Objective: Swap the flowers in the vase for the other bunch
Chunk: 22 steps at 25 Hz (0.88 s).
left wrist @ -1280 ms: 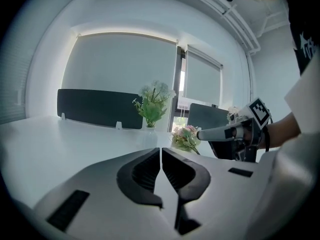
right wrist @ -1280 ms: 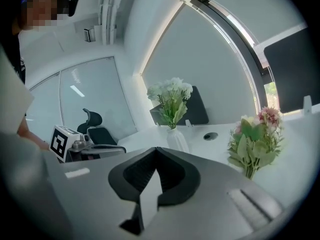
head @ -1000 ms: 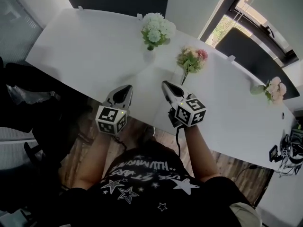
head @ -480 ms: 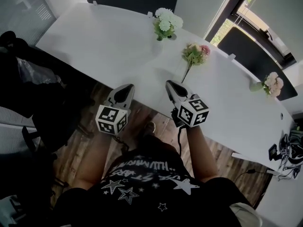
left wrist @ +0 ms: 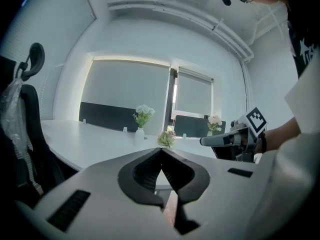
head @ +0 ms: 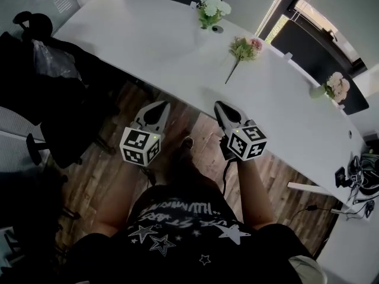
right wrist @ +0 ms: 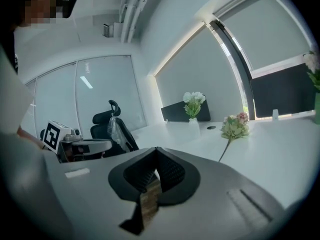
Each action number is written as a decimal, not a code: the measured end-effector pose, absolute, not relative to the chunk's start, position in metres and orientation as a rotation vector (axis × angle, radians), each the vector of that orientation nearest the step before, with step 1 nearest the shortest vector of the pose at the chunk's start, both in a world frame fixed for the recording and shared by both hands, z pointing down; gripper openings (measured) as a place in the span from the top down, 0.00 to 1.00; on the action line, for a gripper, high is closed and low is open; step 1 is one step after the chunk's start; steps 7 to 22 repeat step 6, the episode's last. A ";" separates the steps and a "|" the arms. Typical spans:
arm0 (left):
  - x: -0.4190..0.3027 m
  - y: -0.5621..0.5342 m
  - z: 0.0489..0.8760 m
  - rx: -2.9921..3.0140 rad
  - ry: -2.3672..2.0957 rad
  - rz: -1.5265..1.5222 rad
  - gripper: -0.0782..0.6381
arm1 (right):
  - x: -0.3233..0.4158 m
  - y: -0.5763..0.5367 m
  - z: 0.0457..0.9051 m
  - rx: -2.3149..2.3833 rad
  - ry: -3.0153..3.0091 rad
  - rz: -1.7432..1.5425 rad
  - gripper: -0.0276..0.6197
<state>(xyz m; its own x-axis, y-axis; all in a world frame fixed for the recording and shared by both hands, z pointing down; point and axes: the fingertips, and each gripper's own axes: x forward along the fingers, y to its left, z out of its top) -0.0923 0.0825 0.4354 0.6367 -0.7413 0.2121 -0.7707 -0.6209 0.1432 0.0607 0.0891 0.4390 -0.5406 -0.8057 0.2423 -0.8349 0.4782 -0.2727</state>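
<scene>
Two grippers are held out in front of the person, side by side over the wooden floor (head: 177, 129), short of the near edge of the long white bench (head: 148, 46). The left gripper (head: 161, 105) has its fingers pressed together with nothing between them, as its own view shows where the dark pads meet at a point. The right gripper (head: 220, 105) is the same, its fingers together and empty. Both point toward the bench and are well apart from everything on it.

At the far side of the bench, a small white vase (left wrist: 139, 136) stands upright and holds a bunch of white flowers (head: 213, 6). Near it, toward the middle of the bench, the pink and green bunch (head: 244, 49) lies flat on the surface, its stem pointing back toward the person. It does not touch the vase.

A third bunch (head: 334, 87), pale pink, is far off toward the right end of the bench. A black office chair (head: 53, 70) with a clear plastic bag hanging from it stands left of the bench.
</scene>
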 end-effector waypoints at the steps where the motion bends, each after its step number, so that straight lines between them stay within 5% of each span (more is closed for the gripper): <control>1: -0.093 0.092 0.434 2.635 -1.237 0.198 0.88 | 0.062 0.098 0.437 1.475 -2.630 0.562 0.95; 22: -0.098 0.128 0.418 2.633 -1.246 0.208 0.88 | 0.065 0.134 0.413 1.526 -2.675 0.554 0.95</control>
